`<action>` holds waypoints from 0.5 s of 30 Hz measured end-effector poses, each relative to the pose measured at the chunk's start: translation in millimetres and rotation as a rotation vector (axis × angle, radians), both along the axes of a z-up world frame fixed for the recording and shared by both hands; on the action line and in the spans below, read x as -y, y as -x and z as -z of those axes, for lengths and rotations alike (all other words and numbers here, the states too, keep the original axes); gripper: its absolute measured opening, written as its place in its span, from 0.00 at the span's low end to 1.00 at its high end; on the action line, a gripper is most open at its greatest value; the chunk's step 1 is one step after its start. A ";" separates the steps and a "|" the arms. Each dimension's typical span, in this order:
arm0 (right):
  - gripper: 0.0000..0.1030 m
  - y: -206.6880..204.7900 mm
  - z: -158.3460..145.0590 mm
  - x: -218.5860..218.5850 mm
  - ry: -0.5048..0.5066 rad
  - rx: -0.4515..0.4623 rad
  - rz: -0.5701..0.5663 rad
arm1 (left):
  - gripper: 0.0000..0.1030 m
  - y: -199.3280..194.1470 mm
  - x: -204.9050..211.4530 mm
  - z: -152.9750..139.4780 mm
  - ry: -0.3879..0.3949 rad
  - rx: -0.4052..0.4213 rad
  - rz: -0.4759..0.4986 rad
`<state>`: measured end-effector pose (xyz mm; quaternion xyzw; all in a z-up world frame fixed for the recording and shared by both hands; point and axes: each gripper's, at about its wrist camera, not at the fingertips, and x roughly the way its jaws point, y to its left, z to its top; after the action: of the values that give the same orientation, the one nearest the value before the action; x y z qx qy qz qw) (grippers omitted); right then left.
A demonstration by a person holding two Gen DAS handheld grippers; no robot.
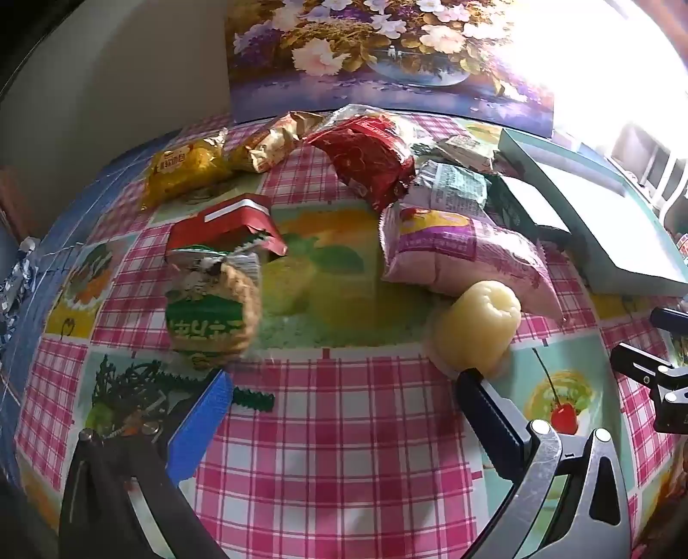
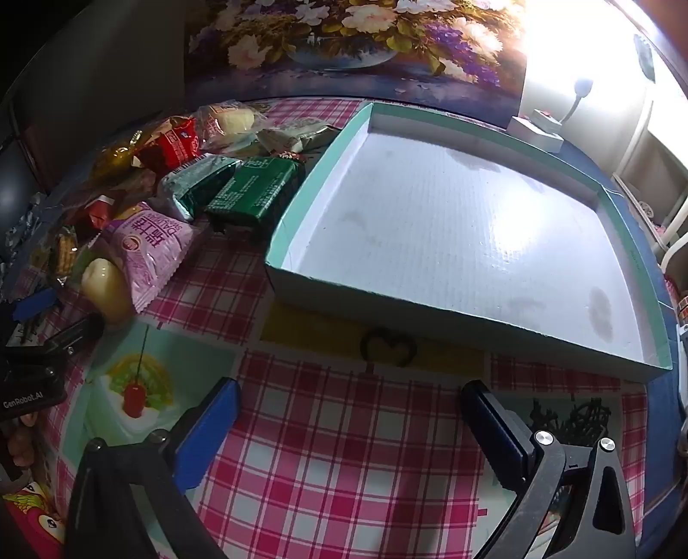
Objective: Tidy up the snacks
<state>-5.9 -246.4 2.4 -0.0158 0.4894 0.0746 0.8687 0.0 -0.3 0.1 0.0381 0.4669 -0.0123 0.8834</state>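
Fingers of the left gripper [image 1: 344, 395] stand spread wide over a pink checked tablecloth [image 1: 327, 430], gripping nothing; the right gripper [image 2: 350, 397] is equally wide and empty just before a shallow teal-rimmed box [image 2: 275, 241] with a bare white floor. Snacks lie scattered to the left of that box: a biscuit pack with a green label [image 1: 210, 309] beside a red carton [image 1: 232, 223], a yellow bag [image 1: 185, 172], a red packet [image 1: 365, 155], a pink-and-purple packet [image 1: 460, 253] and a pale yellow jelly cup [image 1: 473, 327] near the left gripper's dark finger. Two green packets [image 2: 253, 193] rest just beside the box's left wall. A flower painting [image 2: 344, 38] stands behind the table.
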 end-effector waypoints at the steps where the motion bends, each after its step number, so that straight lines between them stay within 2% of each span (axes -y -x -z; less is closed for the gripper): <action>1: 1.00 0.2 -0.1 0.0 -0.002 0.003 0.000 | 1.00 0.0 0.0 0.0 0.000 0.001 -0.001; 15: 1.00 1.6 0.5 -5.4 -0.004 -0.005 -0.005 | 1.00 0.1 10.9 4.7 0.031 -0.005 -0.012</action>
<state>-7.5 -241.0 1.9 -0.0152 0.4915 0.0777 0.8673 -0.1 -11.2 -4.6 0.0218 0.4689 -0.0142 0.8828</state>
